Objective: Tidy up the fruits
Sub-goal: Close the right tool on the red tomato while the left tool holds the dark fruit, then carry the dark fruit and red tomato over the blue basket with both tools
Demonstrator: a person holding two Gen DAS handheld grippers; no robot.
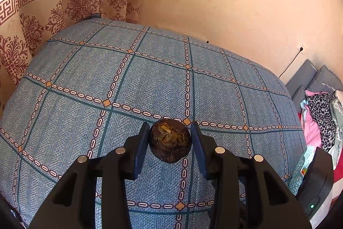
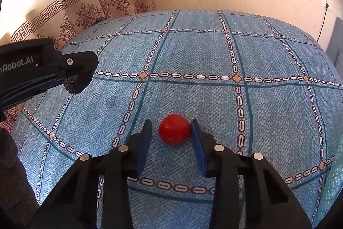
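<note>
Fruits are both in hand: left claw (image 1: 170, 140) clamps a dark brown fruit (image 1: 170, 140) at lower centre, lifted off the bed (image 1: 150, 78); right claw (image 2: 170, 132) closes around a red tomato (image 2: 174, 129) on the bedspread, one pad not quite touching. Sorting remains.

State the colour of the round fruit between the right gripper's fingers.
Red: the round fruit is glossy and plain, clearest in the right wrist view.

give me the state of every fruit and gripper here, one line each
dark brown round fruit: clamped between the left gripper's blue pads, lifted off the blue checked cloth
small red round fruit: lying on the cloth, right pad touching it, gap on the left
left gripper: shut on the fruit
right gripper: not yet gripping
</note>
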